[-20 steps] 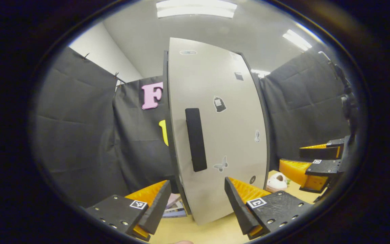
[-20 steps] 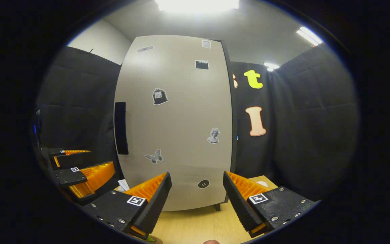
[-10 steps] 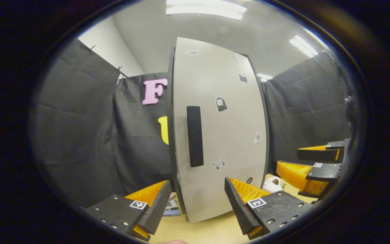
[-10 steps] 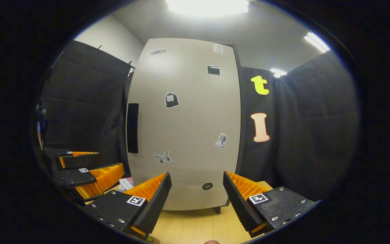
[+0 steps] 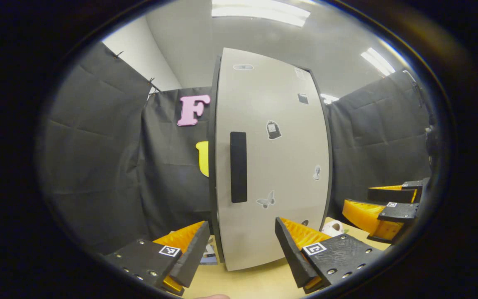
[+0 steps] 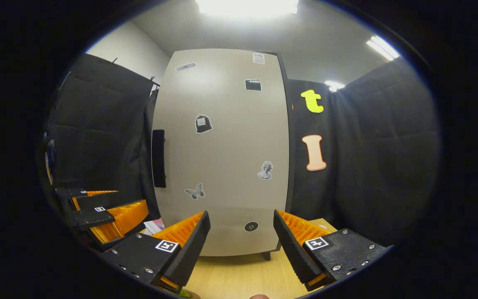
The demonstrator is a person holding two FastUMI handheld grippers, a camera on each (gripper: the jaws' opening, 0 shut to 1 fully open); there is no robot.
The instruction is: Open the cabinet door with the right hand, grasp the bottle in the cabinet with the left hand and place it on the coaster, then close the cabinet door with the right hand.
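1. Grey, stiff cabinet door [image 6: 222,158] stood shut on the desk [image 6: 239,276], so the bottle, presumably inside, couldn't be seen.
2. Dark vertical handle [image 6: 158,158] on its left edge looked like the only grab spot; probably a light swing.
3. Right tongs [image 6: 241,232] and left tongs [image 5: 241,238] both hung apart, holding nothing.

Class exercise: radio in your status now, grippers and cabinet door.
Left gripper open, empty. Right gripper open, short of the handle. Cabinet door shut. Nothing in the way.

Parted tongs [image 5: 242,249] before cabinet door [image 5: 280,166]
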